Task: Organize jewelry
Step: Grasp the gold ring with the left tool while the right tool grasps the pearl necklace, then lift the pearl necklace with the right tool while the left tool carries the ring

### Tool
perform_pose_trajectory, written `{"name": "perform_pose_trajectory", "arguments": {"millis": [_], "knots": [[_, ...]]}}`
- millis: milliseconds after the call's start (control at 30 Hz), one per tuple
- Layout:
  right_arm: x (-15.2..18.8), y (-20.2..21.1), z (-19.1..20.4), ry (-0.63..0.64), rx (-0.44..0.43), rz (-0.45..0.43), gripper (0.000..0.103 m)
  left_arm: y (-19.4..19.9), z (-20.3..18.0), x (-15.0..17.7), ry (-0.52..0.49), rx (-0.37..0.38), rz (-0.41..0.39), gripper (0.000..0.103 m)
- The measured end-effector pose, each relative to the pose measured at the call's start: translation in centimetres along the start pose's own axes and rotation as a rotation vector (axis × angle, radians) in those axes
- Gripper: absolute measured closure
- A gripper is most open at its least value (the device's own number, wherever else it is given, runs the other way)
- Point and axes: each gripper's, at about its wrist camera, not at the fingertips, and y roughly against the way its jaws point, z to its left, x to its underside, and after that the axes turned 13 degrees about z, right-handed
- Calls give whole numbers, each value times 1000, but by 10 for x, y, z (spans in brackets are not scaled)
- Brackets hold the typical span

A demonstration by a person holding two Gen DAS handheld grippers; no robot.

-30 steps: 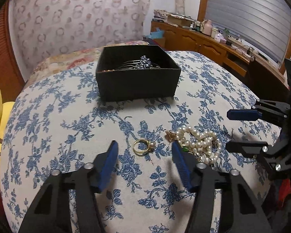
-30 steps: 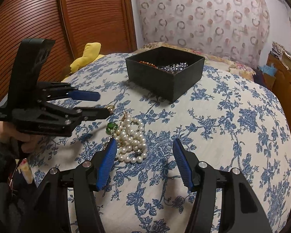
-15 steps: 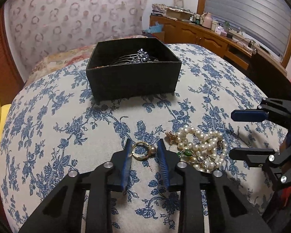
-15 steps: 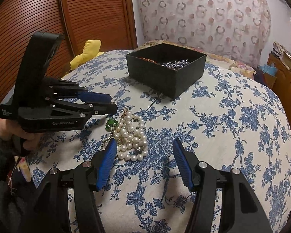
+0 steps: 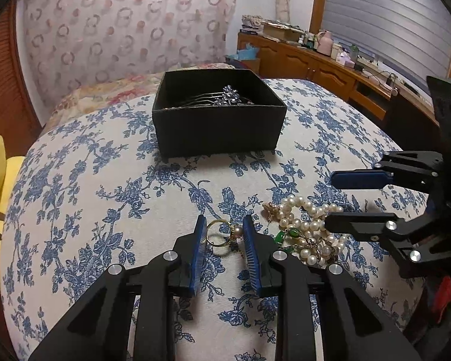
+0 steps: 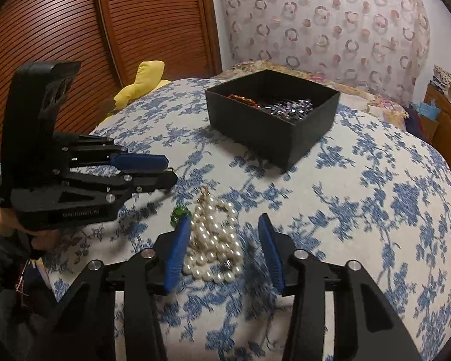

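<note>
A gold ring with a pearl [image 5: 219,236] lies on the blue-flowered cloth [image 5: 90,195]. My left gripper [image 5: 223,225] is shut on it, both blue pads against its sides. From the right wrist view the left gripper [image 6: 171,170] shows at the left. A heap of white pearl necklace [image 6: 213,240] with a green stone [image 6: 177,212] sits between my right gripper's [image 6: 224,222] closing jaws. The left pad touches the pearls and the right pad stands apart. The pearls [image 5: 303,219] lie just right of the ring. A black open box [image 5: 219,132] holding jewelled pieces [image 5: 230,97] stands farther back.
A yellow cushion [image 6: 144,81] lies beyond the cloth's left edge, before slatted wooden doors [image 6: 75,30]. A cluttered wooden sideboard [image 5: 330,66] runs along the right wall. Red beads [image 6: 243,100] lie in the box. A flowered quilt lies behind the box.
My left gripper came forward and closed its jaws around the gold ring. The right gripper's jaws drew in around the pearl heap, which now sits between them.
</note>
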Motion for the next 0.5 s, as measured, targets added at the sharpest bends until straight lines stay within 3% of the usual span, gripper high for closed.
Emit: {"name": "perform_pose_trajectory", "arguments": {"millis": [300,400,500], "knots": [[-12,-19,1,-2,-23,36,74,2,2,2,8,6,-9,80],[-12,-18,2,6,-22,39,92,4,3,3,14,8,-13,80],[-11,-12,2,16,-24,32,94,8,3,3,17,9,-23,80]]}}
